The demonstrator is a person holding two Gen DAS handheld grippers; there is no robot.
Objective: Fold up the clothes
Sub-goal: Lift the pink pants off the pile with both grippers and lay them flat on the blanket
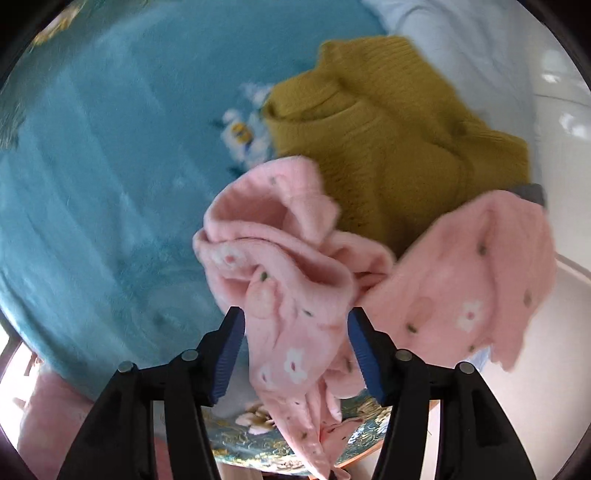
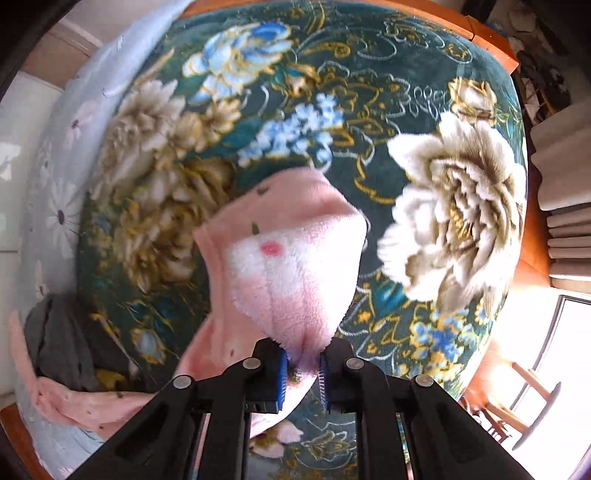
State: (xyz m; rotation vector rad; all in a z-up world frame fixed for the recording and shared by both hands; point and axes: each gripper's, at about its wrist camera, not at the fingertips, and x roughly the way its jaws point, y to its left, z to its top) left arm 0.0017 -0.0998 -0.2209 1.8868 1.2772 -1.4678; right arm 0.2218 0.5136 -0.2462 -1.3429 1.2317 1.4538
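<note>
Garments counted: one pink fleece garment (image 1: 295, 280) with white flowers and small dark specks; one mustard knit sweater (image 1: 391, 140); one grey item (image 2: 55, 339), only partly seen. Two tools are in view, one per hand.

Left wrist view: the left tool (image 1: 295, 354) stands wide open, its two blue-padded fingers (image 1: 231, 354) well apart. A bunched fold of the pink garment hangs down between them. Whether either pad touches the cloth cannot be told; nothing is clamped. The tool points toward twelve o'clock over a teal blanket (image 1: 96, 177), tilted downward on it. The sweater lies crumpled at one o'clock, beyond the pink cloth. A second spread of the pink garment lies at three to four o'clock, overlapping the sweater's near edge. A pale blue sheet (image 1: 454, 33) shows at the top, toward one o'clock.

Right wrist view: the right tool (image 2: 301, 373) is closed to a narrow gap on a pinch of the pink garment (image 2: 284, 266), its blue pads (image 2: 282, 376) pressing the fleece from both sides. The held fold rises from the fingertips toward twelve o'clock, lifted off the surface. More pink cloth trails off toward eight o'clock, beside the grey item. Beneath lies a dark green blanket (image 2: 369, 92) printed with large cream and blue flowers, spread on a bed with a wooden frame (image 2: 495, 48). One floral pale blue sheet (image 2: 59, 177) lies at nine to ten o'clock. The image is motion-blurred.
</note>
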